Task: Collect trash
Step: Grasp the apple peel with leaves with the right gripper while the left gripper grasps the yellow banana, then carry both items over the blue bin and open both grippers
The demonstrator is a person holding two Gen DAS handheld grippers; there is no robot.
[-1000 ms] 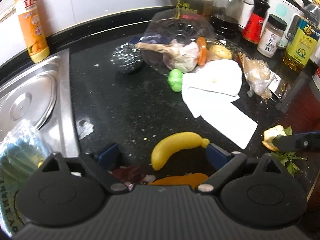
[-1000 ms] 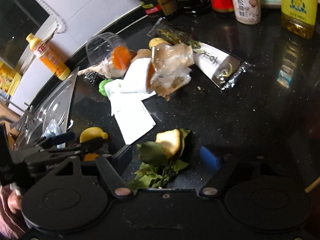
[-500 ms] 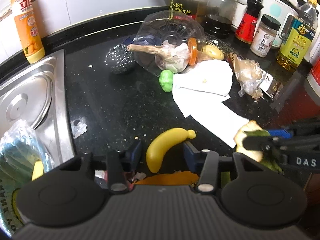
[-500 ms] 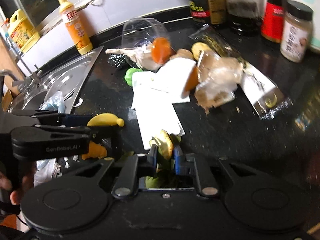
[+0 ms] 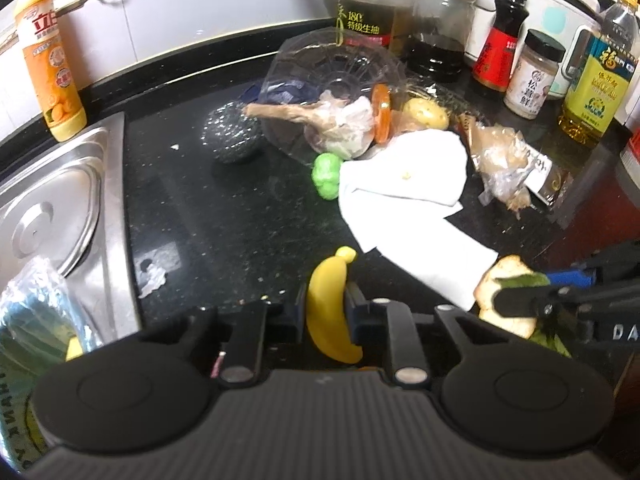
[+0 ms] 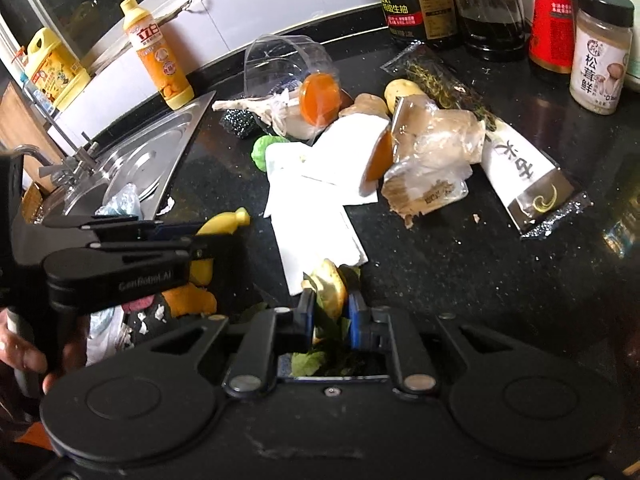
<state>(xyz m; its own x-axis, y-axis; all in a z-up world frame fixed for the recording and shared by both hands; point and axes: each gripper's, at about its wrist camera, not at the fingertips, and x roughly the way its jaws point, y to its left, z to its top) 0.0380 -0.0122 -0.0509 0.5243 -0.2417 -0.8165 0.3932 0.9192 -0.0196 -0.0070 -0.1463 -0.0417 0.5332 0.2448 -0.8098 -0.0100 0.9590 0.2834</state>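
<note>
Now we have both tools clamped on trash at the near edge of the black tabletop (image 5: 224,216). The left tool (image 5: 326,312) has just been closing, and its blue pads now press the sides of the yellow banana (image 5: 330,308), which stands between them with its tip pointing away. The right tool (image 6: 327,312) is shut on a pale peel scrap (image 6: 330,286) bundled with green leaves (image 6: 308,360).

What could go wrong: the banana is smooth and curved and is gripped around its middle, so it may swivel or slide out as we lift. The leaves are limp, and only some seem pinched; loose ones could drop back onto the tabletop. The white paper (image 6: 316,236) lies just beside the peel scrap and could be dragged along if a corner is caught.

The rest of the trash sits farther off: the clear plastic container (image 5: 332,80) on its side, the crumpled wrappers (image 6: 432,160) and the green lump (image 5: 326,176), with the sink (image 5: 60,208) at left.

Hard to make out: each tool's body hides the tabletop directly under its catch, so we cannot tell whether either item is clear of the surface. No bin shows in either view. An orange scrap (image 6: 188,300) near the left tool is partly covered.
</note>
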